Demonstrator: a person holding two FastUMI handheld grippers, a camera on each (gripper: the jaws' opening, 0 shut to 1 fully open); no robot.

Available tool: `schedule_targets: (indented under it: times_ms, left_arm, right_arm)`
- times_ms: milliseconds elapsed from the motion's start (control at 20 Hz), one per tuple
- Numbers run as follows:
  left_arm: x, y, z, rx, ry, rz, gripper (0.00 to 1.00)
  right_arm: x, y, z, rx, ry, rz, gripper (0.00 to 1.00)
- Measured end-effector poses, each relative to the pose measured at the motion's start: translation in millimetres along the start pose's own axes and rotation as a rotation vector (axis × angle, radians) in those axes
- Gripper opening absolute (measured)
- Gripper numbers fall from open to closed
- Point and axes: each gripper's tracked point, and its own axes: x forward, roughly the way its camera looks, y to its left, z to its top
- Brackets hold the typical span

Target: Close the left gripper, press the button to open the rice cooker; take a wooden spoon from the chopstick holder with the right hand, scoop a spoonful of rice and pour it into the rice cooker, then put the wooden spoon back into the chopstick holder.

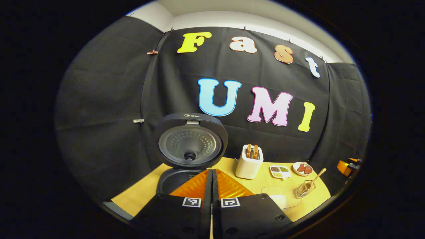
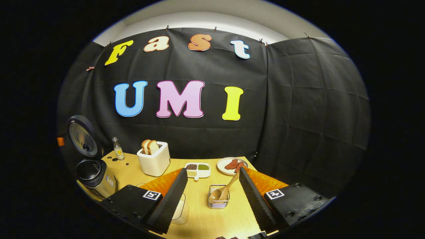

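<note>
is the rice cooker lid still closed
No, the rice cooker lid stands raised upright, its inner side facing the left gripper view.

Cooker (image 2: 94,177) glossy dark plastic, holder (image 2: 218,197) wire metal, spoon (image 2: 223,191) and table (image 2: 212,219) wood, wall (image 2: 298,109) matt creased cloth.

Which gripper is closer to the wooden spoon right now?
Right. The right gripper has its jaws open either side of the wooden spoon in its holder; the left gripper, jaws closed, sits over at the rice cooker.
</note>
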Motion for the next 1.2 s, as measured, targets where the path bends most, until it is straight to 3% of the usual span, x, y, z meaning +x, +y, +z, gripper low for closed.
schedule_targets:
  times_ms: [200, 300, 400, 450, 500, 600, 650, 700, 950, 1200]
  left_arm:
    - [-4, -10, -10, 0.036, 0.007, 0.035, 0.19]
    - [-7, -24, -9, 0.048, 0.007, 0.026, 0.21]
    - [-8, -41, -11, 0.057, 0.004, 0.003, 0.31]
    - [-12, -48, -12, 0.066, 0.008, 0.001, 0.50]
    - [-8, -53, -14, 0.076, 0.008, 0.004, 0.61]
    - [-8, -69, -15, 0.087, 0.001, -0.001, 0.72]
    - [-10, -76, -14, 0.096, 0.002, 0.005, 0.89]
    - [-8, -81, -19, 0.107, 0.005, 0.011, 0.98]
    - [-8, -104, -31, 0.152, 0.030, 0.041, 0.97]
    - [-13, -112, -51, 0.135, 0.075, 0.082, 0.97]
  right_arm:
    - [23, -20, -14, 0.034, 0.030, -0.001, 0.98]
    - [35, -29, -26, 0.054, 0.057, -0.001, 0.98]
    - [49, -39, -39, 0.077, 0.099, -0.005, 0.98]
    - [56, -45, -45, 0.092, 0.119, -0.009, 0.98]
    - [62, -49, -49, 0.107, 0.131, -0.009, 0.98]
    - [78, -54, -62, 0.137, 0.169, -0.003, 0.98]
    - [85, -56, -70, 0.149, 0.192, 0.004, 0.98]
    - [92, -59, -77, 0.162, 0.214, 0.008, 0.98]
    - [130, -70, -114, 0.206, 0.298, 0.013, 0.99]
    - [163, -73, -159, 0.268, 0.397, 0.029, 0.99]
